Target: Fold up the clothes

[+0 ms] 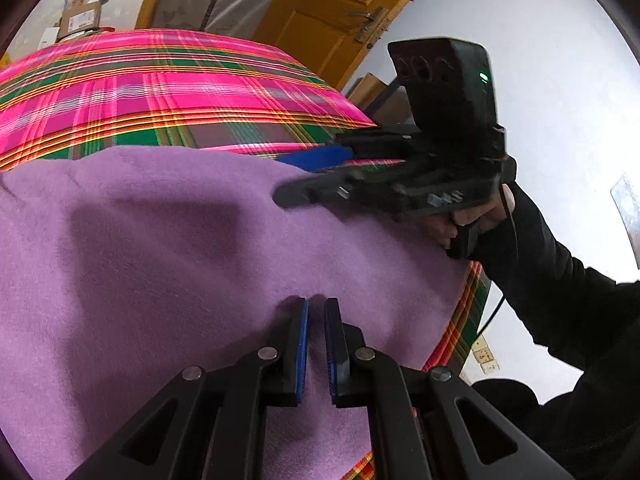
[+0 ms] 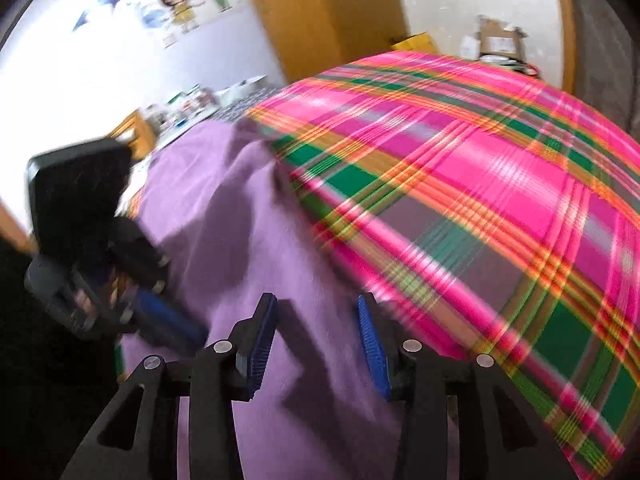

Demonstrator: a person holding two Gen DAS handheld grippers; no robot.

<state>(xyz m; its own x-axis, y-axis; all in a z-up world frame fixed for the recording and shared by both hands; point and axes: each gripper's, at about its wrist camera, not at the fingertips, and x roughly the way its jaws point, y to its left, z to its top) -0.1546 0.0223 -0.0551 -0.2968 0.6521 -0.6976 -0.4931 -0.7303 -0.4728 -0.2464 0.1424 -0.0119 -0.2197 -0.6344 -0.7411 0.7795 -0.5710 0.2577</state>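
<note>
A purple fleece garment (image 1: 168, 240) lies spread over a bed with a pink, green and orange plaid cover (image 1: 160, 92). My left gripper (image 1: 316, 302) is low on the garment's near part, its blue pads almost together and pinching a small pucker of the purple cloth. In the right wrist view it shows at the left edge (image 2: 188, 332). My right gripper (image 2: 316, 304) stands open just above the purple garment (image 2: 248, 248) near its edge by the plaid cover (image 2: 480, 184), with nothing between its pads. From the left wrist view it (image 1: 298, 178) hovers over the garment's far right edge.
A person's hand and dark sleeve (image 1: 540, 272) hold the right gripper. A yellow wooden door (image 1: 328, 4) and a white wall stand behind the bed. A cardboard box (image 1: 80, 16) sits past the bed's far end. Small cluttered items (image 2: 188, 108) lie by the wall.
</note>
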